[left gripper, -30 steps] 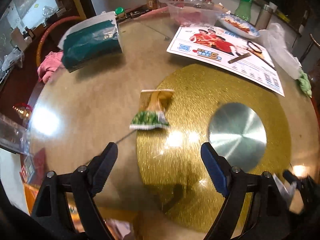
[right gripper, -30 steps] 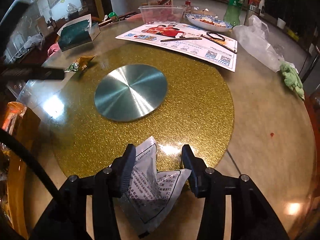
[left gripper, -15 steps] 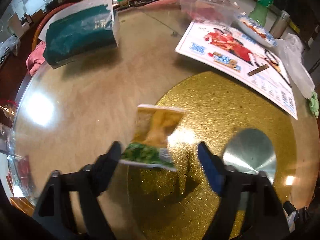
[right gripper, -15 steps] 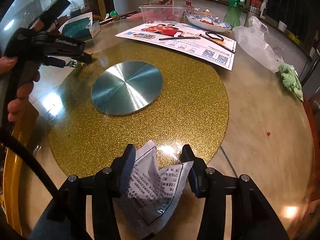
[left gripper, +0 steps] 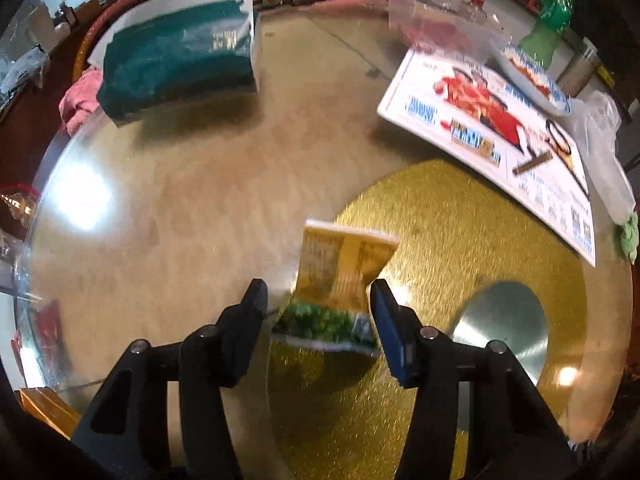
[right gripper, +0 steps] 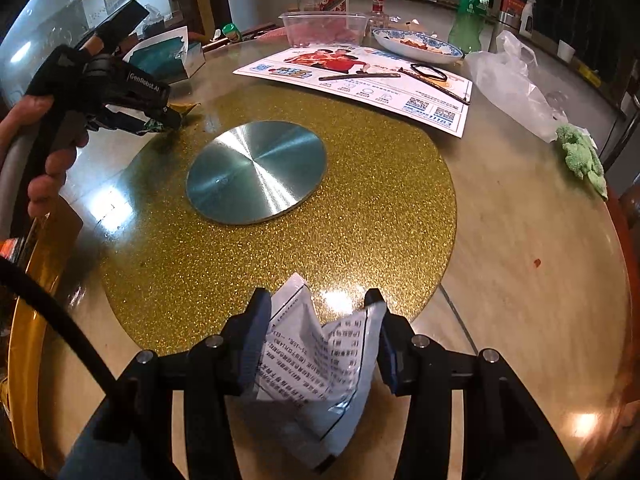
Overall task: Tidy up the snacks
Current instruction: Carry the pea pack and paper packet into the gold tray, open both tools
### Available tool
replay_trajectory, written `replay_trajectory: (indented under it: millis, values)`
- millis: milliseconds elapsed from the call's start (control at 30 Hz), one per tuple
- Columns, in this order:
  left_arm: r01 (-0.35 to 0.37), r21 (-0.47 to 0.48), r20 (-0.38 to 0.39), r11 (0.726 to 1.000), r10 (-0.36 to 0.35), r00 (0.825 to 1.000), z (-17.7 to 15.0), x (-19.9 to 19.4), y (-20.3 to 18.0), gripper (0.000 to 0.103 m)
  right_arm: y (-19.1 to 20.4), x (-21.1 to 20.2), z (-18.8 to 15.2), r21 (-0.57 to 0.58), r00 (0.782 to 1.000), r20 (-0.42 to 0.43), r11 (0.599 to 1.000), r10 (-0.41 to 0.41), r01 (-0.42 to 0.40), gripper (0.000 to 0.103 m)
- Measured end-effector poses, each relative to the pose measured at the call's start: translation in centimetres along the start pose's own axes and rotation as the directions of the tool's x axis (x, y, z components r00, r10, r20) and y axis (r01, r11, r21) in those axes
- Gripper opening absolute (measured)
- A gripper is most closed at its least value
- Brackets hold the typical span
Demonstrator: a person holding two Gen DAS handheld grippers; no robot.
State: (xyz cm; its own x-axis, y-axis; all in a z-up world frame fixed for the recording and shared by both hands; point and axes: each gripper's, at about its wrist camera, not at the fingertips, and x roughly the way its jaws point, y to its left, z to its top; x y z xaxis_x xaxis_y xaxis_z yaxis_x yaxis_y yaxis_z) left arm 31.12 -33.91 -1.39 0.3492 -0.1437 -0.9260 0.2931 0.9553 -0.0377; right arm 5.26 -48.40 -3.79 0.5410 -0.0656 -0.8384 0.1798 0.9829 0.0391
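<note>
A yellow snack packet with a green end (left gripper: 340, 280) lies on the table where the gold glitter turntable (left gripper: 460, 240) begins. My left gripper (left gripper: 320, 304) straddles it with its jaws closing. The blue-padded finger (left gripper: 386, 320) touches the packet's edge, and a gap remains at the black finger (left gripper: 252, 312). In the right wrist view a hand holds the left gripper (right gripper: 168, 122) low over that packet at the far left. My right gripper (right gripper: 318, 316) is shut on a crumpled white snack packet with printed text (right gripper: 316, 364), held above the table's near edge.
A silver disc (right gripper: 256, 172) sits at the turntable's centre. A teal box (left gripper: 180, 64) and a pink cloth (left gripper: 80, 100) lie at the far left. Farther back are a poster (right gripper: 360, 76), a plastic tub (right gripper: 324, 28), a plate (right gripper: 416, 44), a green bottle (right gripper: 472, 12), a plastic bag (right gripper: 512, 84) and a green cloth (right gripper: 580, 156).
My left gripper has moved forward and down over the yellow packet, and its jaws have narrowed around it. The right gripper has kept still with the white packet.
</note>
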Motion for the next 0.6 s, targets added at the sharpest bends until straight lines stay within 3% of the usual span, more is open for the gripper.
replay_trajectory:
  millis: [67,133,267,467,600]
  values:
    - [-0.013,-0.003,0.000,1.000,0.013,1.000,0.1,0.3,-0.2,0.055,0.0,-0.2,-0.2,0.002,1.000,0.000,1.000,0.006,-0.006,0.048]
    - [-0.032,0.002,0.009,0.999,0.032,0.999,-0.1,0.6,-0.6,0.040,0.1,-0.3,-0.4,-0.001,1.000,0.001,1.000,-0.003,0.003,0.048]
    - [-0.006,0.010,0.010,1.000,0.005,1.000,-1.5,0.0,-1.1,0.040,0.3,-0.7,-1.0,-0.023,1.000,-0.005,1.000,-0.009,0.009,0.044]
    - [-0.012,0.129,-0.015,0.992,0.014,1.000,-8.3,-2.3,-3.7,0.039,0.4,-2.0,-2.7,0.029,1.000,-0.019,0.999,0.018,-0.018,0.037]
    - [0.050,0.162,-0.082,0.986,-0.037,0.996,-13.6,-4.3,-4.7,0.039,1.4,-3.2,-4.4,0.037,1.000,-0.023,0.999,-0.011,0.011,0.036]
